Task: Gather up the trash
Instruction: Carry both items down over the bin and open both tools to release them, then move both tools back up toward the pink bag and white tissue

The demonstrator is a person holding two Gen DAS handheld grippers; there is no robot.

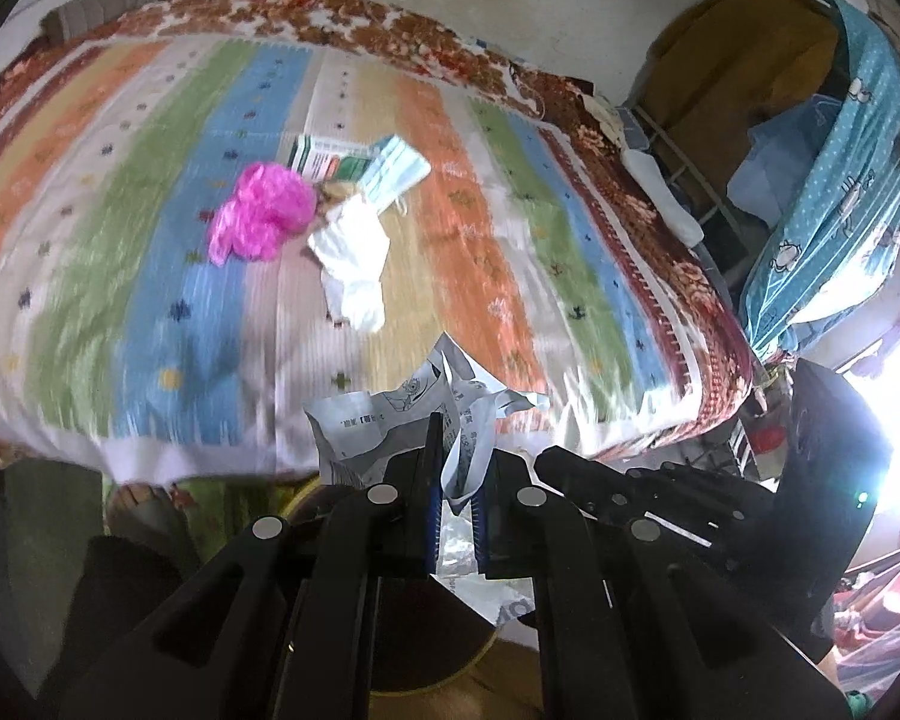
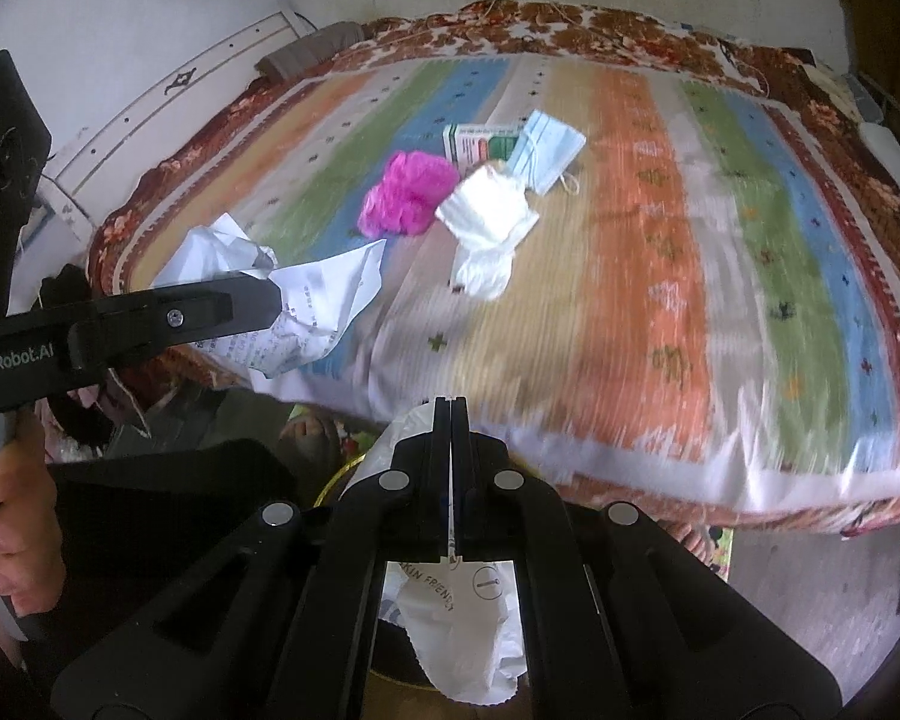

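Meanwhile, the left gripper (image 1: 456,468) clamps crumpled printed paper (image 1: 390,414) and the right gripper (image 2: 451,468) pinches a white wrapper (image 2: 468,630), both carried off the striped bedspread (image 2: 660,300), where a pink bag (image 2: 405,192) and face mask (image 2: 546,150) await collection.

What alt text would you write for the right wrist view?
The right hand-held gripper is shut on a white plastic wrapper at the edge of a striped bed. The left hand-held gripper holds crumpled paper; more trash lies mid-bed.
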